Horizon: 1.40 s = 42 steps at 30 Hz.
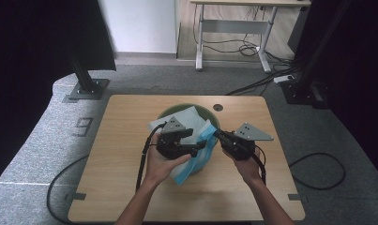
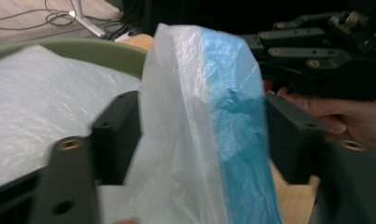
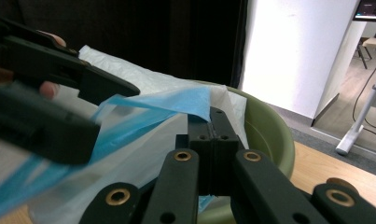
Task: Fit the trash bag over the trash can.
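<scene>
The thin blue-and-clear plastic bag point(image 1: 198, 149) is judged very light, limp and slippery: it offers no stiffness, folds under its own weight, and can tear or slide out of a loose pinch. Take hold at the rim or at a gathered fold of film, where several layers stack and give the pads something to bite; a single flat layer is likely to slip. The bag lies over the near right rim of the round olive-green plastic basin point(image 1: 213, 115), which stands at the middle of the light wooden bench point(image 1: 121, 187), with a sheet of white translucent film point(image 1: 177, 117) spread inside the basin to the left. The film is crinkled and semi-transparent, clear on one side and sky blue on the other, with a loose blue tail hanging toward the near edge. The right gripper point(image 3: 212, 122) has its jaws closed flat on the blue edge of the bag, pulling it taut toward the right. The left gripper point(image 2: 202, 135) has its jaws partly apart with the bag's upright fold standing between them; the pads do not appear to press on it.
</scene>
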Each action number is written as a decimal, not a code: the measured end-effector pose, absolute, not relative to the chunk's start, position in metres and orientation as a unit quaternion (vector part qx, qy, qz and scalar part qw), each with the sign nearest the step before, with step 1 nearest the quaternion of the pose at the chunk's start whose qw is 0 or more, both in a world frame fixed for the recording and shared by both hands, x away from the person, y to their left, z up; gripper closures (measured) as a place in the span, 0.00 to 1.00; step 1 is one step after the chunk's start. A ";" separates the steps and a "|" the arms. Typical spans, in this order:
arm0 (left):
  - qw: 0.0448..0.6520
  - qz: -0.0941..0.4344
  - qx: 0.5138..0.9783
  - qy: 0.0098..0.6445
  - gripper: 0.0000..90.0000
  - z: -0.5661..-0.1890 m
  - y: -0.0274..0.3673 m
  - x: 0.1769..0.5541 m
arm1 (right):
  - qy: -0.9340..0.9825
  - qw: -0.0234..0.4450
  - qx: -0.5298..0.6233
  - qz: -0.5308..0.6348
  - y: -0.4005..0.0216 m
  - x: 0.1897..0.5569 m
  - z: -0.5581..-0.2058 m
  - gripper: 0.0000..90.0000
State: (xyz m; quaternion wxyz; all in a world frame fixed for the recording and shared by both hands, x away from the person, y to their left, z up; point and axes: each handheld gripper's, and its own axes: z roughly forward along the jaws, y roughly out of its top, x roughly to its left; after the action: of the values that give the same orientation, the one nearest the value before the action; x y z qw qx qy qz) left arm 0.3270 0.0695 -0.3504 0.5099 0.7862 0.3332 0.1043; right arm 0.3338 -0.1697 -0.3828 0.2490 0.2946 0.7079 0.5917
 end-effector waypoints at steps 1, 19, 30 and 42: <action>0.511 0.104 0.785 0.334 0.47 -0.350 0.071 0.328 | 0.708 0.249 0.296 0.591 -0.170 0.334 -0.384 0.98; 0.551 0.072 0.763 0.330 0.94 -0.350 0.081 0.338 | 0.697 0.257 0.299 0.598 -0.185 0.320 -0.397 0.76; 0.561 0.068 0.760 0.321 0.96 -0.352 0.075 0.334 | 0.698 0.235 0.285 0.613 -0.178 0.304 -0.388 0.67; 0.578 0.057 0.753 0.309 0.97 -0.360 0.077 0.325 | 0.686 0.163 0.302 0.641 -0.169 0.314 -0.392 0.64</action>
State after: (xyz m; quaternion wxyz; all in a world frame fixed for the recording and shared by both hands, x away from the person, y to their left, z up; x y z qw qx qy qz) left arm 0.3249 0.0768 -0.3599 0.5781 0.7531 0.3089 0.0572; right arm 0.3140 -0.1694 -0.3916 0.1634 0.3021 0.6862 0.6412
